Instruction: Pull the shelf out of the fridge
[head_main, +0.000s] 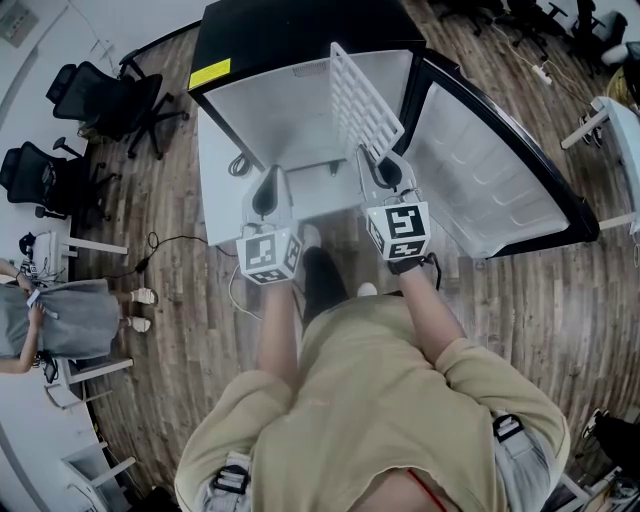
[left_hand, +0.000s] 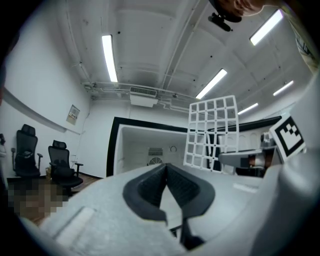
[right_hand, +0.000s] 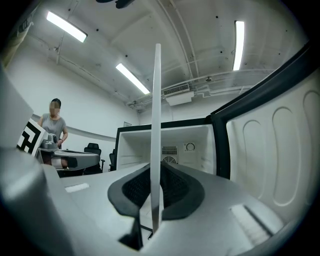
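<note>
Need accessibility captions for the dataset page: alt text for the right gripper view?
The right tongs clamp a white shelf, seen edge-on as a thin upright strip. Behind it stands the open fridge, its white interior bare apart from a vent on the back wall, with its door swung open at right.

Matt white plastic grid shelf (head_main: 366, 105); fridge (head_main: 290, 30) glossy black outside, smooth white plastic lining inside; floor (head_main: 560, 300) of worn wood planks
</note>
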